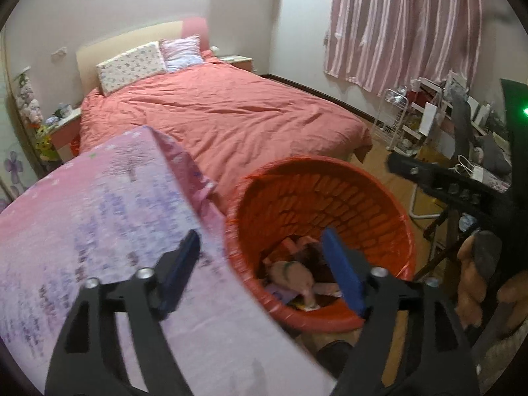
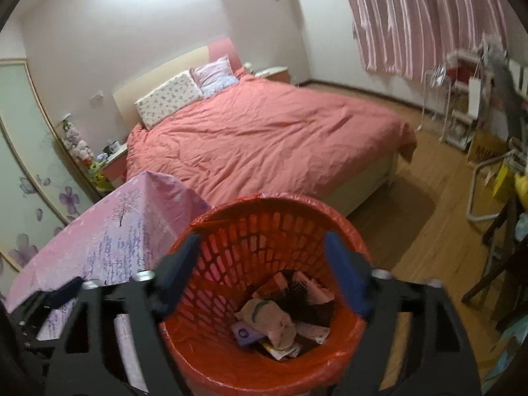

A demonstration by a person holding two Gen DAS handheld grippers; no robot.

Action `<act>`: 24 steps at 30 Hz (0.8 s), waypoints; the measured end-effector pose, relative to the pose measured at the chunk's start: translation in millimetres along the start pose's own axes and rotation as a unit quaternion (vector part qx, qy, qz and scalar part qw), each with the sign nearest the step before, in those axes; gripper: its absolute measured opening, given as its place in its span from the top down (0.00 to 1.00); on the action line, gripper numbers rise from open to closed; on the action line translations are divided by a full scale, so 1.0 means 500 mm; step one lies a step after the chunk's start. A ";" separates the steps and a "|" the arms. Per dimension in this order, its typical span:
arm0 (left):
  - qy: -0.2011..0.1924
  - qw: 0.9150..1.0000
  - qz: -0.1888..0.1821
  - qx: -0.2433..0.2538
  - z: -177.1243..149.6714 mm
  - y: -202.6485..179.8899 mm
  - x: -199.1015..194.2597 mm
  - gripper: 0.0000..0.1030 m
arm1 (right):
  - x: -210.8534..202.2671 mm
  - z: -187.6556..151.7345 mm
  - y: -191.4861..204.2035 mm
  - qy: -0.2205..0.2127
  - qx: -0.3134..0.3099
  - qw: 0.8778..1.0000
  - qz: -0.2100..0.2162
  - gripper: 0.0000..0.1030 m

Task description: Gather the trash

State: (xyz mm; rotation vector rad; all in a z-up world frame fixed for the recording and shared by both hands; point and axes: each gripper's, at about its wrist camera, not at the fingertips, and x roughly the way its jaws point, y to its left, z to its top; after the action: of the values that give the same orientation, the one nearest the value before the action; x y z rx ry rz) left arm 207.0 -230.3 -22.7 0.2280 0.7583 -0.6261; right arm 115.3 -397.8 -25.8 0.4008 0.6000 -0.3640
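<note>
Both the left gripper (image 1: 260, 270) and right gripper (image 2: 264, 274) are spread, empty. Crumpled paper trash (image 2: 280, 326) in the red perforated plastic basket (image 2: 231, 250) (liner-fitted) looks light, soft; pinch raised folds.

The red basket (image 2: 264, 356) gapes open from above, trash (image 2: 283, 313) low inside. The pink-covered worktop (image 2: 109, 231) crowds its left rim; bare floor (image 2: 429, 231) lies right, bed (image 2: 264, 138) beyond.

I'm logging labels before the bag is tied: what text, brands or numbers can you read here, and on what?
"MU...": dark letters, cut off, on the brown cardboard box on the floor by the white wire rack.
Purple printed lines on the pink plastic-wrapped package: too blurred to read.
Wrappers and papers in the red plastic mesh basket: print too small to read.
</note>
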 end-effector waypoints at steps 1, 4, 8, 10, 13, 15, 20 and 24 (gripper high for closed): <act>-0.007 1.000 0.010 0.000 -0.009 0.012 -0.019 0.14 | -0.009 0.000 0.007 -0.008 -0.008 1.000 -0.011 0.08; -0.038 0.998 0.047 -0.004 -0.044 0.052 -0.090 0.04 | -0.061 -0.014 0.045 -0.041 -0.056 0.996 -0.053 0.04; -0.054 0.994 0.100 -0.009 -0.097 0.089 -0.172 0.04 | -0.124 -0.051 0.091 -0.058 -0.115 0.989 -0.080 0.03; -0.056 0.989 0.133 -0.014 -0.131 0.111 -0.214 0.04 | -0.163 -0.084 0.110 -0.068 -0.131 0.987 -0.066 0.03; -0.074 0.982 0.172 -0.022 -0.185 0.128 -0.269 0.04 | -0.211 -0.129 0.128 -0.085 -0.142 0.985 -0.041 0.03; -0.090 0.978 0.188 -0.034 -0.224 0.135 -0.307 0.04 | -0.239 -0.157 0.137 -0.101 -0.142 0.984 -0.034 0.03; -0.115 0.965 0.220 -0.082 -0.311 0.147 -0.385 0.04 | -0.299 -0.218 0.166 -0.151 -0.121 0.980 -0.048 0.03; -0.127 0.960 0.222 -0.111 -0.349 0.147 -0.425 0.04 | -0.324 -0.253 0.182 -0.178 -0.098 0.977 -0.071 0.03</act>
State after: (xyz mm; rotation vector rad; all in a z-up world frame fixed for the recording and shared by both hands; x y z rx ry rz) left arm 33.7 -5.8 0.1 0.1025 0.4981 -0.1360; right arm -28.3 -226.4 0.2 0.0976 0.3101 -0.4965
